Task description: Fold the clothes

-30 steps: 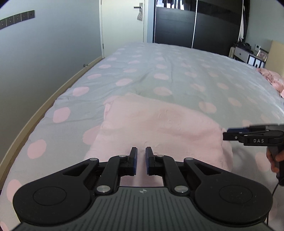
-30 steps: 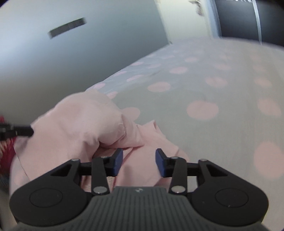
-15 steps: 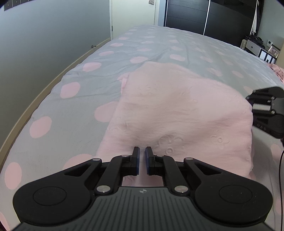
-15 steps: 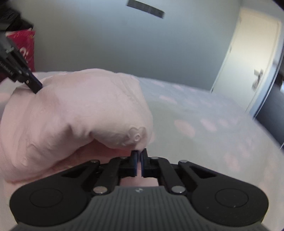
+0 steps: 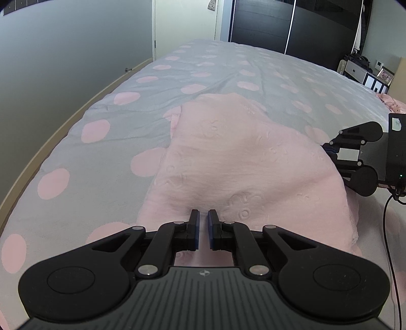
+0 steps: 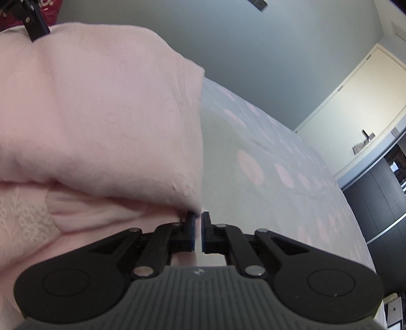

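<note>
Since the earlier frames, the right tongs have rolled over onto their side and snapped nearly closed, then eased open a touch; their view now tilts the bed and the wall steeply. A corner of the pink garment sits at the tip of the left-hand finger, and the thin hem appears to run into the narrow gap, though blur makes it hard to say whether the pads truly press on it. The left tongs have kept their narrow gap throughout and have dropped slightly toward the cloth, with pink fabric showing between and beneath their blue pads; they look clenched on the near edge of the garment.

That garment lies folded over on the grey bedspread with pink dots, bulging upward between the two tongs, its embossed pattern faintly visible. In the left wrist view the right tongs meet the cloth's far right edge. In the right wrist view the left tongs touch the cloth at the upper left, beside something red. Beyond the bed stand a cream door and a dark wardrobe.
</note>
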